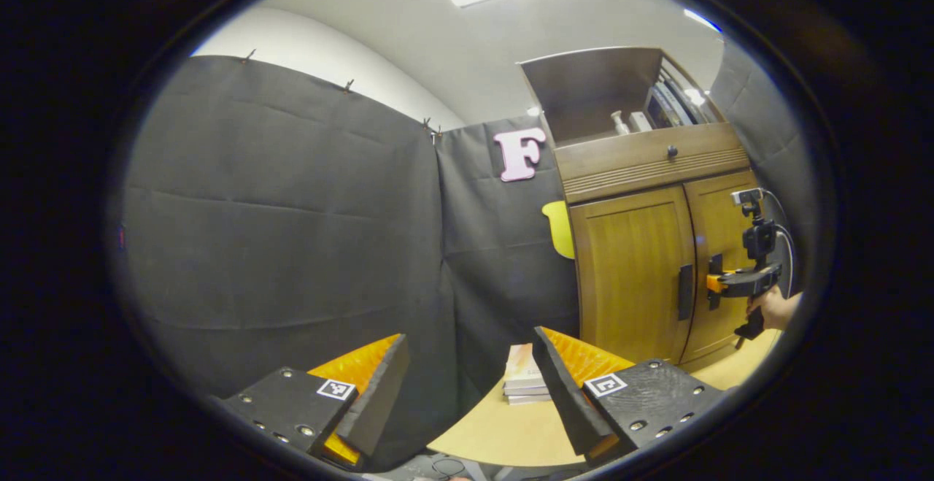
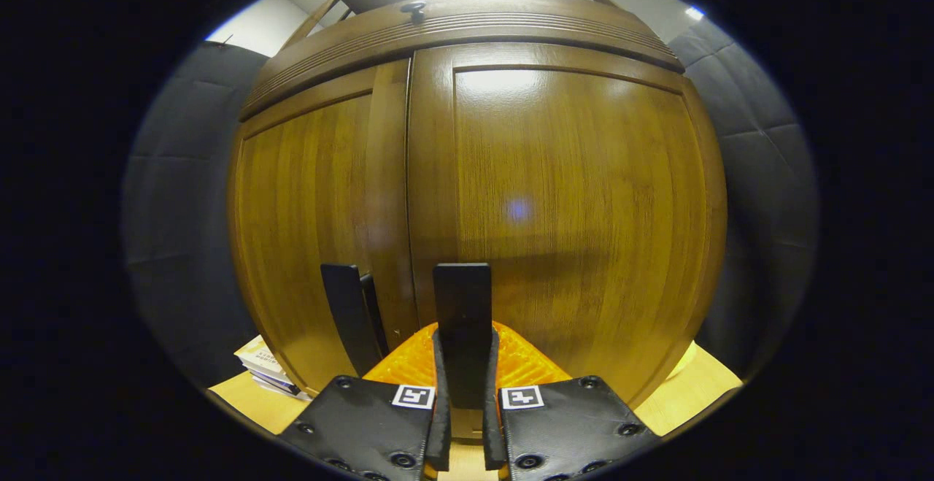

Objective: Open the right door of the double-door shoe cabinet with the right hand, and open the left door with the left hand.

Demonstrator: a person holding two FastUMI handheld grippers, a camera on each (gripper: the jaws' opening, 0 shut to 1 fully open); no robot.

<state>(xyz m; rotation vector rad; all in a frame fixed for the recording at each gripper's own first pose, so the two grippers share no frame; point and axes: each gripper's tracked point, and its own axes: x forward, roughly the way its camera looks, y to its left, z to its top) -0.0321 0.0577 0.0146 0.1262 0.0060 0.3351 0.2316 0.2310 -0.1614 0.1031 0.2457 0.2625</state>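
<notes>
Cabinet: wooden double-door unit standing on the table, both doors shut, a drawer with a knob above them.
Right door: closed; its dark vertical handle sits at the inner edge beside the centre seam.
Left door: closed; its handle is just left of the seam.
Right gripper: fingers clenched on the right handle, one on each side.
Left gripper: fingers released and spread wide, well apart from the cabinet, holding nothing.
Handling: judged stiff, hinged panels swinging outward about their outer edges; lacquered faces look slippery, so take hold at the handles only.
Books: a small stack on the table near the cabinet's left side.
</notes>
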